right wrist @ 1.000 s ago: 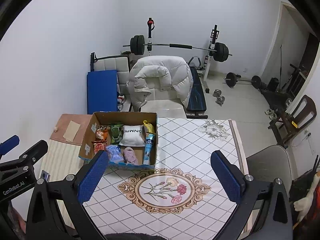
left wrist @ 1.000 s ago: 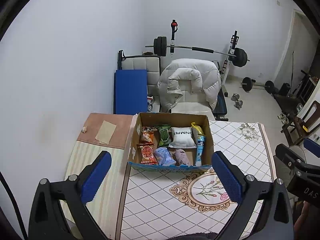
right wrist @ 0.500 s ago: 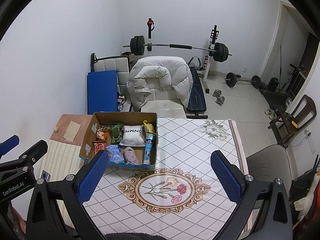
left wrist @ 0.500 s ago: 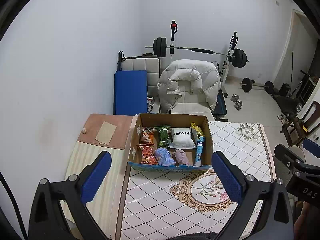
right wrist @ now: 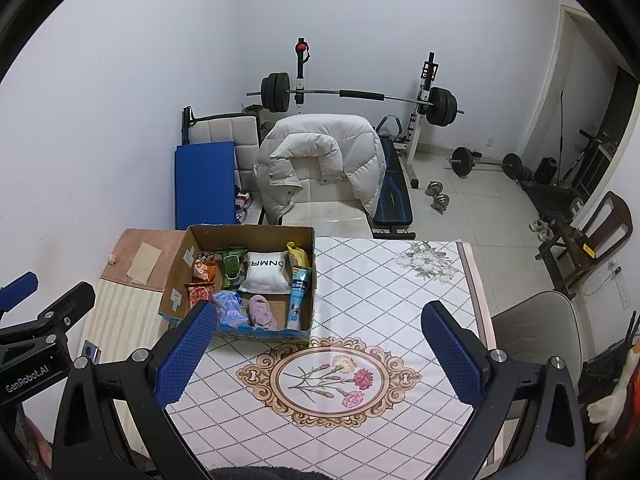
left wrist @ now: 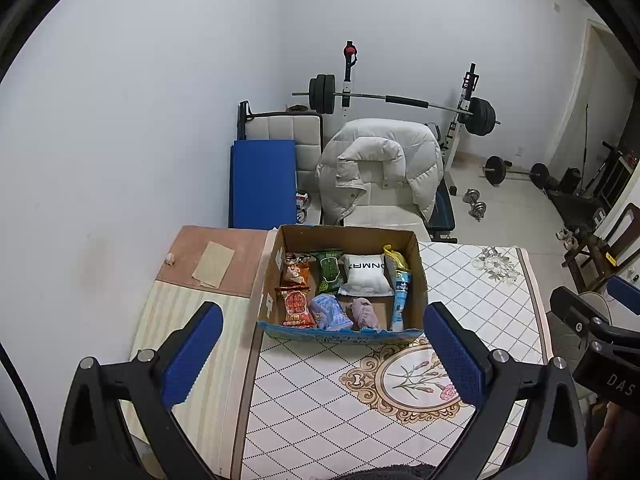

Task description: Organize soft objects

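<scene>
An open cardboard box stands on the patterned tablecloth. In it lie red snack packs, a green pack, a white pouch, a blue soft bag, a pink cloth and a blue tube. My left gripper is open and empty, held above the table short of the box. My right gripper is open and empty, right of the box.
A striped mat with a tan card lies left of the box. Beyond the table stand a chair with a white puffer jacket, a blue pad, a barbell rack and dumbbells. A grey chair is at the right.
</scene>
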{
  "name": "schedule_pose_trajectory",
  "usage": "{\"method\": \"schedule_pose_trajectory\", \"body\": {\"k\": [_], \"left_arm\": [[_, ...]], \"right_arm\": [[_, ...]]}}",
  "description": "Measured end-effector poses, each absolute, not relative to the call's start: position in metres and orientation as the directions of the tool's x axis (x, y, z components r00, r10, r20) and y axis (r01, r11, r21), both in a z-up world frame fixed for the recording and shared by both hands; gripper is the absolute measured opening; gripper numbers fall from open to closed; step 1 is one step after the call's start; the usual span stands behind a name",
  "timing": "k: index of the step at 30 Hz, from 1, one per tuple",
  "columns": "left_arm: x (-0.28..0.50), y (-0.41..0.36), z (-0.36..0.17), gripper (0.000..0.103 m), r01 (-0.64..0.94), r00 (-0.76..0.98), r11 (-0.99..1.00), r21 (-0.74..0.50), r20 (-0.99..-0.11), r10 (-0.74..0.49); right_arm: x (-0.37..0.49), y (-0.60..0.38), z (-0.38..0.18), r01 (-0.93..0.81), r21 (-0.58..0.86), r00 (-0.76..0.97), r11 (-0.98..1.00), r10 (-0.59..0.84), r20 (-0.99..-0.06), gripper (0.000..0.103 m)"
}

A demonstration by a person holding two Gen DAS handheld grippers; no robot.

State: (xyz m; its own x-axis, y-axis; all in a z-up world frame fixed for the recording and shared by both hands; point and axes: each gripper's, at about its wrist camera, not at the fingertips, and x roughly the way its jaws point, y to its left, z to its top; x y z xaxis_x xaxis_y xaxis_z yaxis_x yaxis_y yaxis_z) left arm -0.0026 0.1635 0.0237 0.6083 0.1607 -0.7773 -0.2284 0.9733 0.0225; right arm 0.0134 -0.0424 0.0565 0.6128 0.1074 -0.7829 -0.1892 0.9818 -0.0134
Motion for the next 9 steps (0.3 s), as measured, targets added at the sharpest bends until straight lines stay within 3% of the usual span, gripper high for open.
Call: {"method": "schedule_pose_trajectory", "body": {"k": [9], "left_arm": [[-0.0063, 0.1630, 0.0243, 0.103, -0.226, 0.623, 0.974, 0.017, -0.766, 0.158]], "right_arm": [[0.0132, -0.0419, 0.0562, -0.186, -0.012, 0.614, 0.982, 0.107, -0.782, 0.103]]}}
